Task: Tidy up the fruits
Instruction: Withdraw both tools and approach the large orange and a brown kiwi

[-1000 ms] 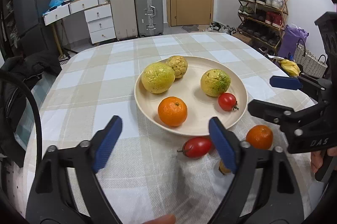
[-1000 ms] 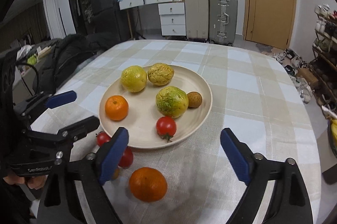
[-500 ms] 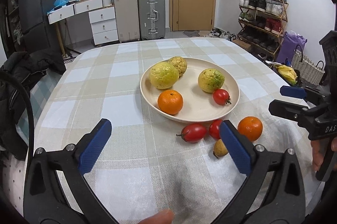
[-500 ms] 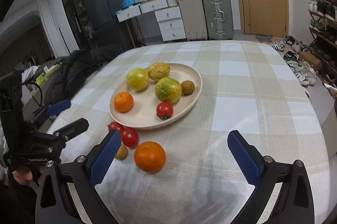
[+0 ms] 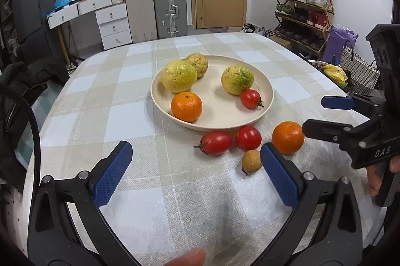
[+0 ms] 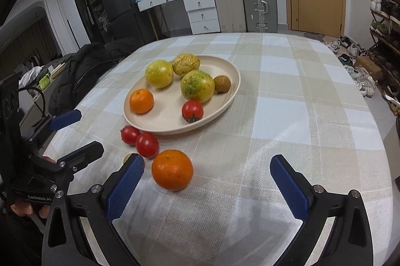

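A cream plate on the checked tablecloth holds three yellow-green citrus, an orange, a tomato and a small brown fruit. On the cloth in front of it lie two tomatoes, an orange and a small brown fruit. My left gripper is open and empty, near the table's front. My right gripper is open and empty, with the loose orange just ahead of its left finger.
The round table has a dark jacket on a chair at its left. Suitcases, drawers and a door stand behind. A shoe rack and basket stand on the right.
Both grippers have pulled back from the plate toward the table's front edge. The loose fruits in front of the plate are now fully in view. Both stayed open.
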The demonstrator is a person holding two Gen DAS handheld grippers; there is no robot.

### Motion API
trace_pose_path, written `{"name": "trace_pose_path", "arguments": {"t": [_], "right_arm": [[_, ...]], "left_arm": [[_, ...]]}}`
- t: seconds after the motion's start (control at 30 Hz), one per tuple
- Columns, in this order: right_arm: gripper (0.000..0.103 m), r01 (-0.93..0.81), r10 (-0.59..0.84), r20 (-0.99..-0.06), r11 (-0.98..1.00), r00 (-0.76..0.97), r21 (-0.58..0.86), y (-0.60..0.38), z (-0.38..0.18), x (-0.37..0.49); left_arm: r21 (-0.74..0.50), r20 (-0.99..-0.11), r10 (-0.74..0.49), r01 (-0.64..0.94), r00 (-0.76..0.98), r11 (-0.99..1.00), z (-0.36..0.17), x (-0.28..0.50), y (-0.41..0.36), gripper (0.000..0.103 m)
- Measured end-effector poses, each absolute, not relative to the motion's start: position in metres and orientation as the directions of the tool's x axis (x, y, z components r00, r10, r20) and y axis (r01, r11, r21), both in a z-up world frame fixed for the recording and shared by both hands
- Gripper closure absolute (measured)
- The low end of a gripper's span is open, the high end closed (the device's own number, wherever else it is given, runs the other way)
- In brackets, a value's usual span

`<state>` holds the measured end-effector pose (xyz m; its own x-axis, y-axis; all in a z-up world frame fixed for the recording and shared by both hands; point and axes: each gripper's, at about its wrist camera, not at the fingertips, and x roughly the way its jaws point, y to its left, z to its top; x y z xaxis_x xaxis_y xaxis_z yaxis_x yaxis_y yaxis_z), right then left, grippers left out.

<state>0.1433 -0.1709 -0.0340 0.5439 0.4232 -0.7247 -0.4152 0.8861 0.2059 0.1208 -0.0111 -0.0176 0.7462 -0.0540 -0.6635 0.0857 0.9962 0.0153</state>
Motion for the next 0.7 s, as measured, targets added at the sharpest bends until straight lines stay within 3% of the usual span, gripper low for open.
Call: {"name": "trace_pose_path", "arguments": {"t": [0.7], "right_arm": [[0.000, -0.440, 0.368, -0.790, 0.887, 0.490, 0.140, -0.148, -0.054, 0.142]], "left_arm": [[0.015, -0.714, -0.063, 0.105, 0.697, 0.994, -0.033, 0.129, -0.016, 0.001]]}}
